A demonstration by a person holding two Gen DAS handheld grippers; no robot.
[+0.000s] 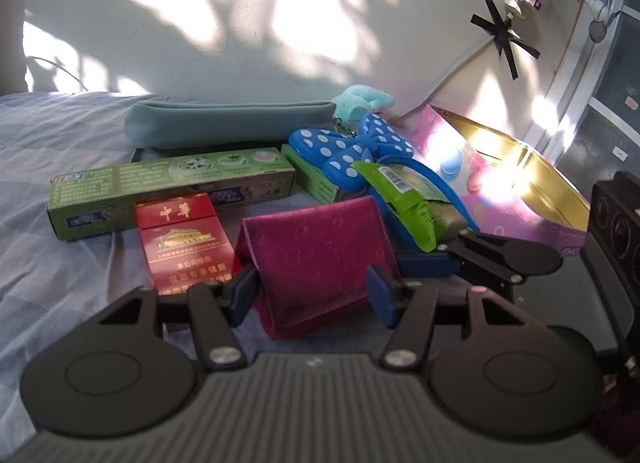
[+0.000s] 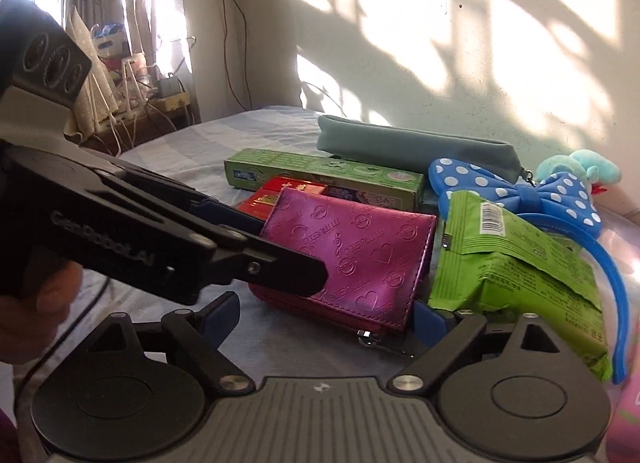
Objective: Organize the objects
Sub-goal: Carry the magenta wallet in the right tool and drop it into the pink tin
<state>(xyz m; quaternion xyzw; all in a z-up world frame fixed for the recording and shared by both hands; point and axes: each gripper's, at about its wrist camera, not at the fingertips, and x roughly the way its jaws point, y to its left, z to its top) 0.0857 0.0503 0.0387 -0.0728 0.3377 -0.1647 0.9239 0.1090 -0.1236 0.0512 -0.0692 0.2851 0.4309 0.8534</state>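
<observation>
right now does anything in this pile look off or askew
Yes. The magenta wallet stands tented on its edges between the left gripper fingers instead of lying flat. The green snack packet leans tilted on the blue polka-dot bow headband. No spill or damage shows.

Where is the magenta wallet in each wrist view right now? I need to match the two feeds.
Left wrist view: magenta wallet low centre, between the left gripper fingers.
Right wrist view: the wallet sits centre, ahead of the right gripper, the left gripper reaching in from the left.
Shared landmark: green toothpaste box lies behind the wallet in both.
</observation>
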